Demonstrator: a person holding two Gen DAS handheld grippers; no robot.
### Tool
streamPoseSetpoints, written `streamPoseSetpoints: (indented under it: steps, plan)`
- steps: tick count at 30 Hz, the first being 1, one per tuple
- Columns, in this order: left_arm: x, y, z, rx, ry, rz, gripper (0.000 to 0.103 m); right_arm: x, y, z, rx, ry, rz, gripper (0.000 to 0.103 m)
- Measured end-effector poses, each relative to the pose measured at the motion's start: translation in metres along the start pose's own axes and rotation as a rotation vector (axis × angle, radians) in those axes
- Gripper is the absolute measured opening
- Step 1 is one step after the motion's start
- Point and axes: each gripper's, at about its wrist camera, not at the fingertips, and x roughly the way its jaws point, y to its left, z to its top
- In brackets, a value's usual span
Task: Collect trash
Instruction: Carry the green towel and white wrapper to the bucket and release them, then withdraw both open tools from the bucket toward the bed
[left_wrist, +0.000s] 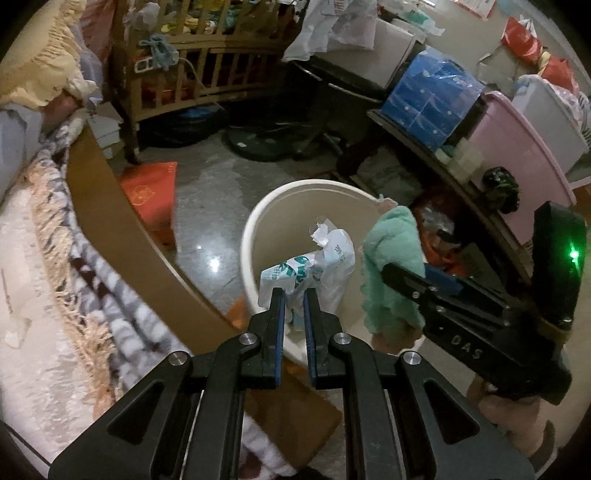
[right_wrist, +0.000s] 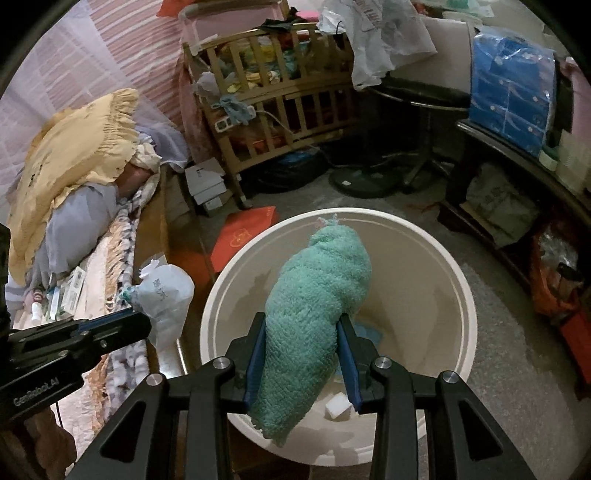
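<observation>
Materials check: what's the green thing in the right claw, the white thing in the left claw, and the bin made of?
Green bundle: terry-like cloth, looped nubby pile, matte.
White bag: thin plastic film by the look, crinkled, printed, slight sheen.
Bin: probably moulded plastic, cream, smooth, seamless rim.

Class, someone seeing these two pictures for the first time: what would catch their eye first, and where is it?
The green towel, clamped in the right gripper over the open cream bin. Next, the crumpled white plastic bag, pinched in the left gripper at the bin's bed side.
</observation>
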Motion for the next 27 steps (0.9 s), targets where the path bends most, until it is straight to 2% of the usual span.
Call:
streamPoseSetpoints:
  steps: [3, 5, 7, 9, 10, 21, 24, 27]
  plan:
    - [0.005, -0.003, 0.000, 0.006, 0.010, -0.019, 0.010, 0.001, -0.002, 0.001, 0.000, -0.004, -0.007, 0.035]
    - [0.007, -0.003, 0.000, 0.006, 0.015, -0.023, 0.016, 0.002, -0.004, 0.001, -0.001, -0.002, -0.012, 0.037]
    - [0.008, -0.002, -0.001, -0.004, 0.014, -0.030, 0.036, 0.002, -0.005, 0.001, 0.005, -0.004, -0.023, 0.041]
    - [0.007, 0.002, -0.002, -0.027, -0.003, -0.033, 0.051, 0.002, -0.006, 0.001, 0.015, -0.009, -0.024, 0.042]
    - [0.005, 0.004, -0.003, -0.034, -0.013, -0.034, 0.053, 0.002, -0.006, 0.001, 0.020, -0.008, -0.024, 0.042]
    - [-0.011, 0.028, -0.008, -0.063, -0.031, 0.011, 0.053, 0.007, -0.001, -0.006, 0.031, 0.031, -0.010, 0.043]
    - [-0.019, 0.038, -0.011, -0.072, -0.043, 0.037, 0.053, 0.005, 0.003, -0.006, 0.027, 0.033, 0.000, 0.043]
    - [-0.029, 0.046, -0.015, -0.069, -0.060, 0.095, 0.053, 0.004, 0.014, -0.008, 0.008, 0.037, 0.005, 0.044]
